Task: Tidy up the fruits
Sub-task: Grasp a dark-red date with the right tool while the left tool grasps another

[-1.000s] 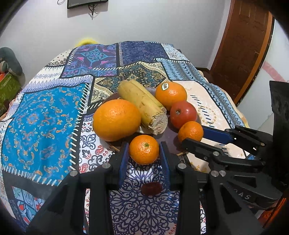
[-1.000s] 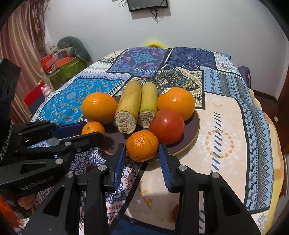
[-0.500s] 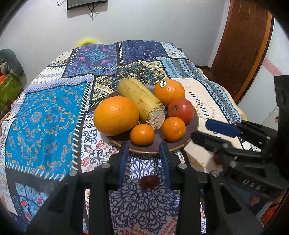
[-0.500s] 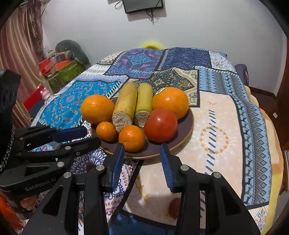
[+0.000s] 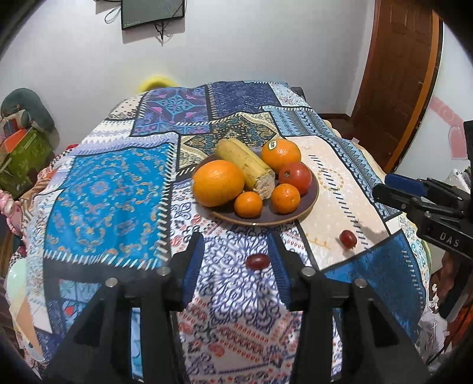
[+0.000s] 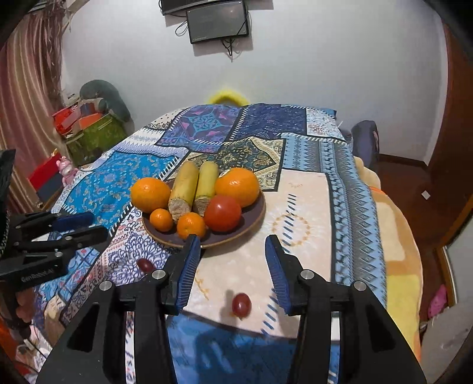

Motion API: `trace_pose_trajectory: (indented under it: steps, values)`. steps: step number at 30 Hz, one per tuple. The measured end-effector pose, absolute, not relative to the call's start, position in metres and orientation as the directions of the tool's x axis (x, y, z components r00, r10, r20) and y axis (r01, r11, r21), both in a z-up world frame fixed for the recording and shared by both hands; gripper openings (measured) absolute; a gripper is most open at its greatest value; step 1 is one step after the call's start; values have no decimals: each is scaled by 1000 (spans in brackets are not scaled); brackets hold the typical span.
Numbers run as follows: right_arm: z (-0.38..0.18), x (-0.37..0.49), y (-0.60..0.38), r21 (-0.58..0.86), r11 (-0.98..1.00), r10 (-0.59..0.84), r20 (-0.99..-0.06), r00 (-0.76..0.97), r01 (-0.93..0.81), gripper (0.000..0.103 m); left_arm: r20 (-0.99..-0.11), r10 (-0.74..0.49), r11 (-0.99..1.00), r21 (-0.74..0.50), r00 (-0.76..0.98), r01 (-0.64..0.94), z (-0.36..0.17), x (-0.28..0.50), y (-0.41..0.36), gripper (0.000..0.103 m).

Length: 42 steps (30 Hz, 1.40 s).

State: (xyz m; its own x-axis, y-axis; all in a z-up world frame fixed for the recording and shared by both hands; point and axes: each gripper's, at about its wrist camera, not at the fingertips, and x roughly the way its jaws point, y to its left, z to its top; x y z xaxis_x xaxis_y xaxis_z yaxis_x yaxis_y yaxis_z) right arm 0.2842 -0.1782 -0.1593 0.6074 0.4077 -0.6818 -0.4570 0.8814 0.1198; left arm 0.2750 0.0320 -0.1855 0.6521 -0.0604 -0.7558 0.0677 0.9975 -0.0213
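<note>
A dark plate (image 5: 266, 220) (image 6: 236, 233) on the patterned cloth holds two big oranges (image 5: 218, 182) (image 6: 237, 186), two corn cobs (image 5: 245, 164) (image 6: 183, 192), a tomato (image 5: 295, 177) (image 6: 222, 212) and two mandarins (image 5: 248, 204) (image 5: 285, 198) (image 6: 191, 225). Two red grapes (image 5: 258, 262) (image 5: 348, 238) (image 6: 146, 265) (image 6: 241, 304) lie on the cloth in front of the plate. My left gripper (image 5: 235, 254) (image 6: 96, 226) hangs above the near grape, its jaws opening with nothing between them. My right gripper (image 6: 233, 251) (image 5: 382, 185) hovers before the plate's rim, jaws likewise opening and empty.
The cloth-covered table drops away at its rounded edges. Green and red boxes (image 6: 91, 133) and a grey cushion sit on the floor at the left, a wooden door (image 5: 396, 88) at the right, and a wall screen (image 6: 218, 20) behind.
Each gripper let go of a mandarin, and both mandarins now rest on the plate. Both grippers pulled back and up from the plate, and their jaws stand wider.
</note>
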Motion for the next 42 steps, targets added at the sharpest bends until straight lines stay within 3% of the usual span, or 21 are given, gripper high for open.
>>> trace_pose_trajectory:
  steps: [7,23,26,33,37,42]
  values:
    - [-176,279,-187,119,883,387,-732,560,-455,43,-784,-52,998,-28,619,50,-197,265,41,52]
    - [-238,284,-183,150,879,359,-832,423,-452,42,-873,-115,992,-78,475,97,-267,296,25,52]
    - [-241,283,-184,145,879,359,-828,431,-453,39,-870,-121,992,-87,478,93,-272,300,25,52]
    - [-242,286,-182,151,872,374,-821,432,-466,20,-863,-123,992,-87,490,96,-274,310,18,52]
    - [-242,288,-182,159,871,380,-818,431,-465,18,-859,-121,992,-90,497,87,-274,314,16,52]
    - [-241,288,-183,174,870,392,-813,431,-462,18,-856,-136,991,-113,499,76,-273,317,18,40]
